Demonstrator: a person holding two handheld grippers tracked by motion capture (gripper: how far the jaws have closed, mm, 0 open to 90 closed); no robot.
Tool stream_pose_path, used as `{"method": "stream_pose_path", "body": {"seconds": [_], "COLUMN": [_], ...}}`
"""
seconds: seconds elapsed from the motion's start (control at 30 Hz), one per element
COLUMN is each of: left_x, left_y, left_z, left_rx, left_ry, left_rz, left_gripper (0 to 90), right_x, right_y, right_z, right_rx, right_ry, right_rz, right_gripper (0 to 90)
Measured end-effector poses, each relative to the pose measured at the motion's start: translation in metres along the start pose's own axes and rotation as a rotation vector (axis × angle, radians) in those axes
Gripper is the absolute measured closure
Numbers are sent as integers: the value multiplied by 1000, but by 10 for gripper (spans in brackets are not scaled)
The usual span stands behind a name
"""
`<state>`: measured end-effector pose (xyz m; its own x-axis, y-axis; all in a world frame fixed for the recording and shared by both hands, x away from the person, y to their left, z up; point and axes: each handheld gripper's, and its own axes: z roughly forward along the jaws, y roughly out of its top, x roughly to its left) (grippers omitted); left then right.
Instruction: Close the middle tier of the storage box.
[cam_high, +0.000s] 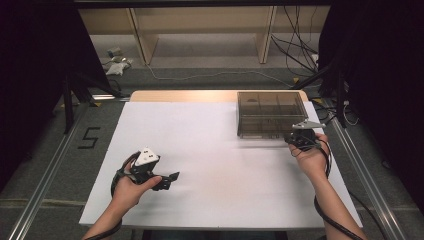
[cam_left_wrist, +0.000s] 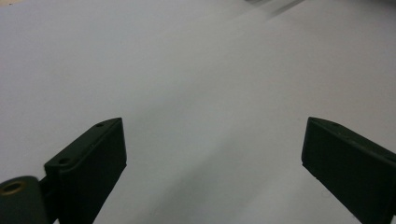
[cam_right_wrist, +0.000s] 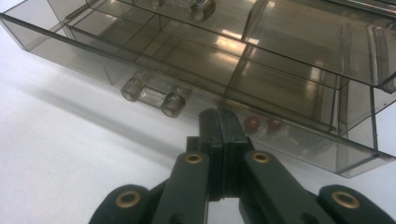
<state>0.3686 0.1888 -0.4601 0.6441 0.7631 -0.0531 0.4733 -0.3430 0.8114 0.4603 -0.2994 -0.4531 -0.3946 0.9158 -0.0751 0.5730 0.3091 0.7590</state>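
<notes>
Black hand-held gripper (cam_high: 172, 177) with white three-cornered plate, black trailing cables, brass-ringed screw holes, bare forearms

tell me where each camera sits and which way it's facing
High view: above the person's side, looking forward and down on the white table; both forearms, left gripper and right gripper show.
Left gripper view: rides the left gripper, looking along its open jaws at bare table.
Right gripper view: rides the right gripper, jaws shut, facing the smoky drawer box.
Shared: high and right gripper views both show the drawer box.
</notes>
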Motion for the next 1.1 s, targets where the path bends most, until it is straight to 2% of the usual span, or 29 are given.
{"method": "stream_pose_path", "body": {"seconds": [1.1], "left_x": [-1], "left_y": [0], "left_z": [1], "left_rx": [3], "left_ry": [-3], "left_rz": [0], "left_gripper": [68], "right_x": [-1], "right_y": [3], "right_z": [7], "right_rx": [4], "right_ry": [-13], "right_rz": [-8], "right_gripper": [900]}}
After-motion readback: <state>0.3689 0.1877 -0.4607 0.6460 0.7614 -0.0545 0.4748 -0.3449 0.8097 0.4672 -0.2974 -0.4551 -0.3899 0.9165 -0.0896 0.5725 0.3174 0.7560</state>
